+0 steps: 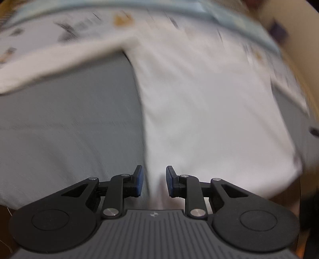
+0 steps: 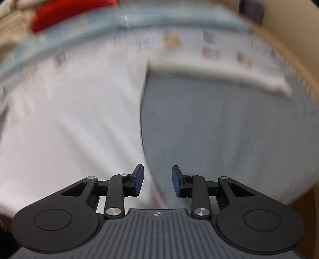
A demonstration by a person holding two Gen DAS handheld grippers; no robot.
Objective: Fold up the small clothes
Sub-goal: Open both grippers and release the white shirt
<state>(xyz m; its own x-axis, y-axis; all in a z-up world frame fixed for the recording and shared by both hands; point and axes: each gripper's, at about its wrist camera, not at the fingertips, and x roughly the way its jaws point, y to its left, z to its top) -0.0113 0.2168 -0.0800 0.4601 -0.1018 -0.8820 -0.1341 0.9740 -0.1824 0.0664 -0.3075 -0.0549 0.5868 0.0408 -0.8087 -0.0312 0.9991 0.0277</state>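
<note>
From my remote post I see both grippers poised above a two-tone garment spread on a patterned sheet, every view smeared by motion blur. In the left wrist view, my left gripper (image 1: 154,180) stands with its blue pads a narrow gap apart and nothing pinched between them; the cloth lies beneath and beyond the fingertips rather than in their grasp. Directly ahead of that gripper runs the seam where the garment's white panel (image 1: 209,111) meets its grey panel (image 1: 69,119), the white to the seam's right and the grey to its left, with a white band (image 1: 59,59) crossing the far edge of the grey. In the right wrist view, my right gripper (image 2: 158,180) is likewise parted a little, pads clear of any fabric, and the same seam passes just ahead of its left pad; here the white panel (image 2: 69,119) falls left of the seam and the grey panel (image 2: 229,129) right of it, the white band (image 2: 219,73) again capping the grey on the far side. Beyond the garment, away from the seam, the patterned sheet (image 2: 189,43) shows small printed squares and a pale blue border (image 2: 139,18). A red item (image 2: 65,14) sits past that border at the far left; I cannot tell what it is.
</note>
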